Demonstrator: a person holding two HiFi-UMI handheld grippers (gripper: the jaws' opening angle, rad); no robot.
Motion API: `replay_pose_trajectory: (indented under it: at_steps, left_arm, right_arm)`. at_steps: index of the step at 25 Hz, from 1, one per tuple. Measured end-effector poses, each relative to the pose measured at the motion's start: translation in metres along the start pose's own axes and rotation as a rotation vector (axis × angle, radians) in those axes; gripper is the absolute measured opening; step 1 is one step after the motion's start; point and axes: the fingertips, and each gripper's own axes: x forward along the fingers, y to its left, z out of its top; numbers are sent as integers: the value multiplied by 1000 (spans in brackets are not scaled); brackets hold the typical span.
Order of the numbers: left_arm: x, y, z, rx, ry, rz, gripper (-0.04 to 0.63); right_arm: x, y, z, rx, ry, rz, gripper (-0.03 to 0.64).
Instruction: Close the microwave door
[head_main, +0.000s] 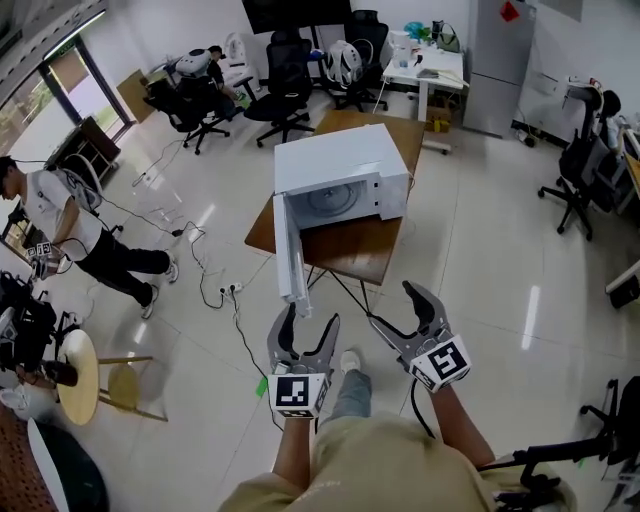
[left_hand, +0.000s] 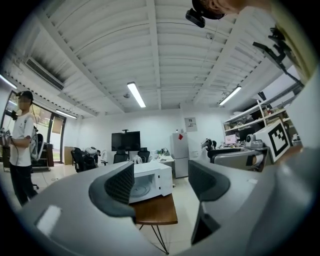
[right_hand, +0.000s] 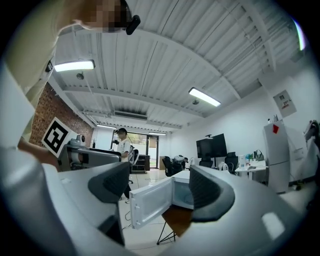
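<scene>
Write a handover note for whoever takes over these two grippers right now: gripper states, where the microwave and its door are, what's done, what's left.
Left gripper: jaws apart, nothing between them, held short of the table.
Right gripper: jaws apart, empty, beside the left one.
Microwave sits on the wooden table; its door stands wide open, swung out toward you on the left.
Done: nothing yet; neither gripper touches the door.
Left: reach the door and push it shut.
</scene>
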Motion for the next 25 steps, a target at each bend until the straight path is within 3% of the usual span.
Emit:
replay_pose_trajectory:
  at_steps: [5,10,14,20,25]
  left_arm:
    - [41,42,-8,3,-28,-53,341]
    - [81,112,7,3,-45,-74,341]
    - [101,159,-3,-9,-38,-92,341]
    - [146,192,-28,-2,10,-68,341]
    - [163,214,-76,-37,106,-32,341]
  right_arm:
    - [66,-19,1,-53,-1,-20,382]
    - [155,-39,7,-53,-8,-66,404]
    - [207,-38,-8,-65,7,-66,430]
    - [249,-74,-33,-21,40,-47,431]
    - [266,-100,-61,35,31,-19,431]
